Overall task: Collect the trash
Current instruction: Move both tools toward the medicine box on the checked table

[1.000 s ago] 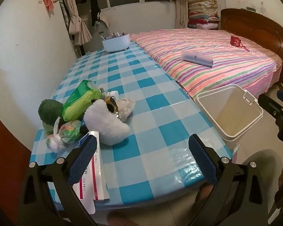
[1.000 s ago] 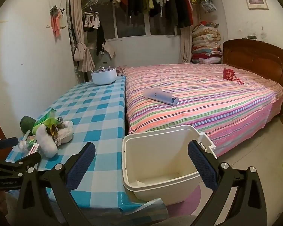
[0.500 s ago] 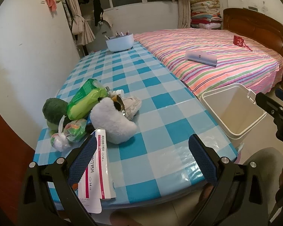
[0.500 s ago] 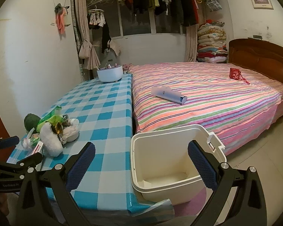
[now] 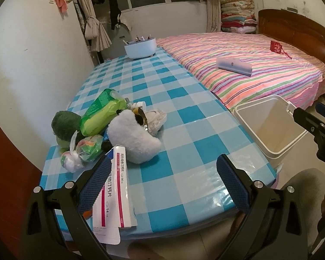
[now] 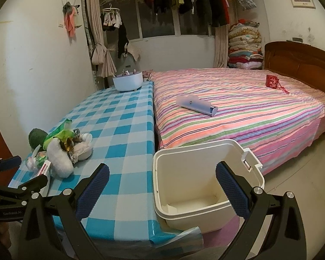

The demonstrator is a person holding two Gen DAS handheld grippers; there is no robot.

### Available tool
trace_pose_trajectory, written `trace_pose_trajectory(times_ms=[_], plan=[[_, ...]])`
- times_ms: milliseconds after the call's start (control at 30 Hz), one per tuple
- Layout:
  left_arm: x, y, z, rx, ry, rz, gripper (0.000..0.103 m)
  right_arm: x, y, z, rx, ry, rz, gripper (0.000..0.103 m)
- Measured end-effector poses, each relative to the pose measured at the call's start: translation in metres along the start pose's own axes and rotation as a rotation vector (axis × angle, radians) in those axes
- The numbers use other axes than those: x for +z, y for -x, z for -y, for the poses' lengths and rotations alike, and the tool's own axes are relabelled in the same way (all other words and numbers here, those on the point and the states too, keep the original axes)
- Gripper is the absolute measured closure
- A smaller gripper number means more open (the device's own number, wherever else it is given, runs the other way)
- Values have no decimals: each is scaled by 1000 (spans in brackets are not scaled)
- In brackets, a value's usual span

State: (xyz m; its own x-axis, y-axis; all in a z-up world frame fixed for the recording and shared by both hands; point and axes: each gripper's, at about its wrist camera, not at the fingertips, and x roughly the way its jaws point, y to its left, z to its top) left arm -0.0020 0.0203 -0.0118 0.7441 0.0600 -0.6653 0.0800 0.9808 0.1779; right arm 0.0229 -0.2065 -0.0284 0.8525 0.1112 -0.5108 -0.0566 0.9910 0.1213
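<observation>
Over the near-left corner of the checkered surface (image 5: 184, 117), the left gripper (image 5: 162, 186) has crept closer over the last second, fingers wide apart, empty, one pad now over the pink-and-white medicine box (image 5: 114, 186). Trash pile (image 5: 110, 130) untouched, white bin (image 6: 205, 179) beside the surface empty. Right gripper (image 6: 162, 190) hangs open above the bin. Looks like the first pick is coming.

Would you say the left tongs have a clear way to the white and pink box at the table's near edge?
Probably yes: the left tongs are open, and the white and pink box lies flat just ahead beside the left finger, nothing on top of it.
</observation>
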Motion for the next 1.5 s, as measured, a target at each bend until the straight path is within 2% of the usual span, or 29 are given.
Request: trace_pose_trajectory(times_ms=[1500], plan=[[-9, 9, -18, 34, 33, -3, 7, -6, -9, -19, 78, 15, -58, 7]])
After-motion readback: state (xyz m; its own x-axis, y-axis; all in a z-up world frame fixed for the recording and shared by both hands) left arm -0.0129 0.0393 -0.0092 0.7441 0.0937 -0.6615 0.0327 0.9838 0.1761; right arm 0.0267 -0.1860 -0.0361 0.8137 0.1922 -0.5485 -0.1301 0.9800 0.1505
